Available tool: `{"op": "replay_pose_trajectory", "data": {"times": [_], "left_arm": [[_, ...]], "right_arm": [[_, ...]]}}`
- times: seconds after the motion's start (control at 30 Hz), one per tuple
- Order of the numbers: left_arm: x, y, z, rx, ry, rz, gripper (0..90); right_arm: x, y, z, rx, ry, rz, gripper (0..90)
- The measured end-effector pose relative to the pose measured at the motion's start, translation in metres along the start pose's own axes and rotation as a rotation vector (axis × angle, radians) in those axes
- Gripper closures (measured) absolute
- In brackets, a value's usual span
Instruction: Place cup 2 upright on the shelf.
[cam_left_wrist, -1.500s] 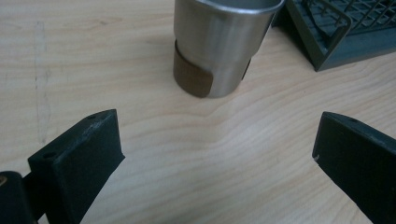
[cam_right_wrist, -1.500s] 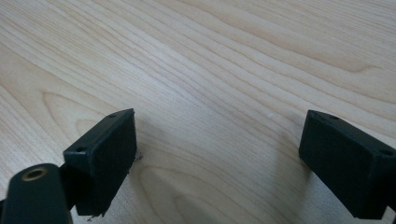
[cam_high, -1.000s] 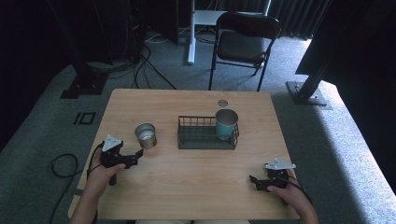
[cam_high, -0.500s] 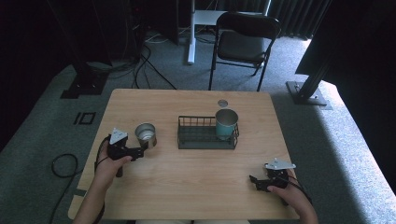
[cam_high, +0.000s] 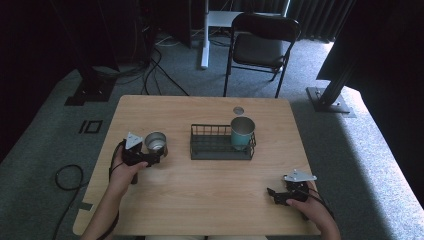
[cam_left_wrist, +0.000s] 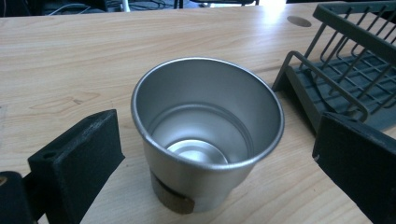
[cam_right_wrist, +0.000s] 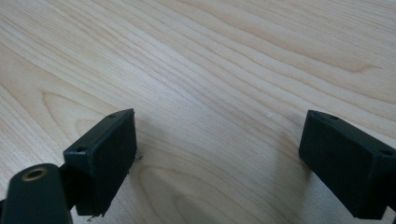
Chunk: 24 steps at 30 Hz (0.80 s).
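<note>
My left gripper (cam_left_wrist: 210, 154) jaws wide, steel cup (cam_left_wrist: 208, 140) upright between them, untouched; wire rack (cam_left_wrist: 345, 79) beyond right jaw. Right gripper (cam_right_wrist: 224, 158) wide, nothing held.

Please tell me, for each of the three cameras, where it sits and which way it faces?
High view: above the person's side, looking forward and down on the table; forearms, left gripper and right gripper show.
Left gripper view: rides the left gripper, facing the steel cup between its open jaws.
Right gripper view: rides the right gripper, facing bare tabletop; open jaws show.
Shared: high and left gripper views both show the steel cup and wire rack.
</note>
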<state>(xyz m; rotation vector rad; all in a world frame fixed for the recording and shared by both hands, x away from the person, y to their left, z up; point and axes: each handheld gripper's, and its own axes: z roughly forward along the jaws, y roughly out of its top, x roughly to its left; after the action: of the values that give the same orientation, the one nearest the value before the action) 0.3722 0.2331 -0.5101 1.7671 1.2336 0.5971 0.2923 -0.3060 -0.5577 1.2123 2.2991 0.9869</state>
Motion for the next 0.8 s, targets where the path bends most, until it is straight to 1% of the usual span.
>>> {"op": "replay_pose_trajectory", "data": {"times": [0.1, 0.23, 0.3, 0.43, 0.5, 0.67, 0.8], "left_arm": [[-0.001, 0.001, 0.005, 0.002, 0.001, 0.006, 2.0], [-0.001, 0.003, 0.011, -0.007, 0.020, 0.019, 2.0], [-0.001, 0.003, 0.013, -0.013, 0.024, 0.016, 2.0], [-0.001, 0.004, 0.016, -0.022, 0.029, 0.026, 2.0], [-0.001, 0.005, 0.018, -0.022, 0.039, 0.042, 2.0], [-0.003, 0.006, 0.022, -0.031, 0.047, 0.043, 2.0], [-0.003, 0.006, 0.024, -0.031, 0.052, 0.057, 2.0]], "right_arm": [[0.000, 0.000, 0.000, 0.000, 0.000, 0.000, 10.8], [0.000, 0.000, 0.000, 0.000, 0.000, 0.000, 10.8], [0.000, 0.000, 0.000, 0.000, 0.000, 0.000, 10.8], [0.000, 0.000, 0.000, 0.000, 0.000, 0.000, 10.8], [0.000, 0.000, 0.000, 0.000, 0.000, 0.001, 10.8], [0.000, 0.000, 0.000, 0.000, 0.000, 0.000, 10.8], [0.000, 0.000, 0.000, 0.000, 0.000, 0.000, 10.8]]}}
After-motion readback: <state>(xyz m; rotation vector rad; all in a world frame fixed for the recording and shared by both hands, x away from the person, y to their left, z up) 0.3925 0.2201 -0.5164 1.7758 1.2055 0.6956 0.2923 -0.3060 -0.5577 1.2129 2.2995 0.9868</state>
